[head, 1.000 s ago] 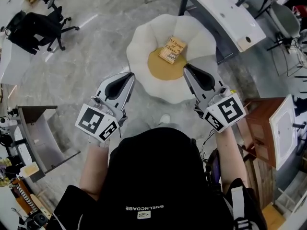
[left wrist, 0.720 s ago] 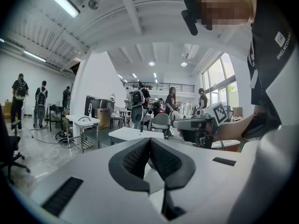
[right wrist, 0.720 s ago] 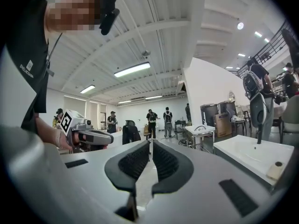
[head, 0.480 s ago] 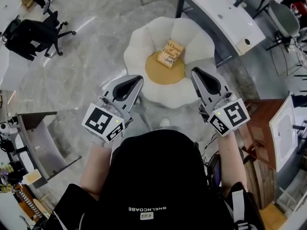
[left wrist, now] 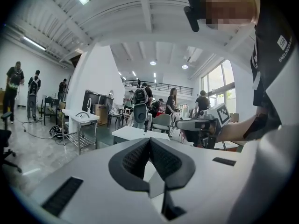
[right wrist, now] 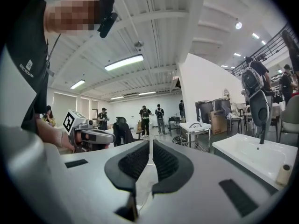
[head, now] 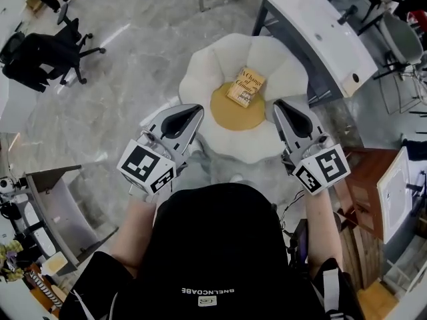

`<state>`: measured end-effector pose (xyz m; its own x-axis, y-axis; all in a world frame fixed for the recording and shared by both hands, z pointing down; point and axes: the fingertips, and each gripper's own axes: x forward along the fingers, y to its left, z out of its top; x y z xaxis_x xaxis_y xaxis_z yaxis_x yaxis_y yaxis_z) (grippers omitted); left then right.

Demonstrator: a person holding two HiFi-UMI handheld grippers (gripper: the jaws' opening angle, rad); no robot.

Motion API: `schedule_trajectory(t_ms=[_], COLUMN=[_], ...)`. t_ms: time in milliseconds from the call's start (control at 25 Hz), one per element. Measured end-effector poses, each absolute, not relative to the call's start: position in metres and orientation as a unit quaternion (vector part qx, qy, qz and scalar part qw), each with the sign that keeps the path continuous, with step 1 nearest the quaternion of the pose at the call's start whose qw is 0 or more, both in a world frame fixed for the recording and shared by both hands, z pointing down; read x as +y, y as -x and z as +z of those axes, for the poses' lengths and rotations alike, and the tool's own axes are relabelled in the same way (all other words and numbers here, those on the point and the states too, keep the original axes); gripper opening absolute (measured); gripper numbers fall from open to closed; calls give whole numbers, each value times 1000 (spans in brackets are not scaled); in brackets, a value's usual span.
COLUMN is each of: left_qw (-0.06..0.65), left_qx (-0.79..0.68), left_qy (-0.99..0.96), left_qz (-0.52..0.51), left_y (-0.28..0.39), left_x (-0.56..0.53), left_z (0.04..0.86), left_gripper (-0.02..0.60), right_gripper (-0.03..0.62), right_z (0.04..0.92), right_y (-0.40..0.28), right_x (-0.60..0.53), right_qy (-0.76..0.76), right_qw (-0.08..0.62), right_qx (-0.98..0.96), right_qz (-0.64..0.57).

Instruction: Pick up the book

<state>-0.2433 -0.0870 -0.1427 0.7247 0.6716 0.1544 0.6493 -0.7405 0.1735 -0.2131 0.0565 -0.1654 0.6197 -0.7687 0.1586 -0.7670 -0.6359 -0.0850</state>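
The book (head: 246, 87) lies flat on the round yellow cushion (head: 233, 115) of a white, petal-shaped chair (head: 200, 72). It sits towards the cushion's far right edge, cover up and turned at a slant. Nothing touches it.

Both grippers hover on the near side of the chair, one on each flank, well short of the book. The left gripper (head: 193, 112) is at the chair's near left, its tip over the chair's left rim. The right gripper (head: 281, 107) is at the chair's near right, its tip over the right rim. Each points roughly level, away from the person, whose black top (head: 213, 245) fills the bottom of the head view.

In the left gripper view the jaws of the left gripper (left wrist: 149, 146) are pressed together, ribbed pads meeting, with nothing between them. The right gripper view shows the same for the right gripper (right wrist: 151, 148): jaws together and empty. Each of these views also shows the other gripper off to the side.

A long white desk (head: 313, 32) stands just beyond the chair on the right. A black office chair (head: 47, 52) stands well off to the chair's left on the grey floor (head: 133, 79). A wooden cabinet (head: 363, 179) is to the chair's near right. People stand in the hall in the background of both gripper views.
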Motion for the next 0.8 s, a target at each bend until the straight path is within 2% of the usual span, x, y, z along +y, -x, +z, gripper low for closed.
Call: schedule_trajectory(t_ms=[320,800], left_qw=[41,49], left_qx=[396,435], left_qy=[-912,-894], left_qz=[99,99], left_y=[185,140], left_x=[-138,-170], left_z=[-145,-141], left_gripper=[14,14], right_gripper=[41,41], right_z=[-170,-174], right_y=[159,127], right_x=[-2,-46], right_qy=[911,922], right_qw=[-3,-14], right_qx=[402,377], right_qz=[-88,-87])
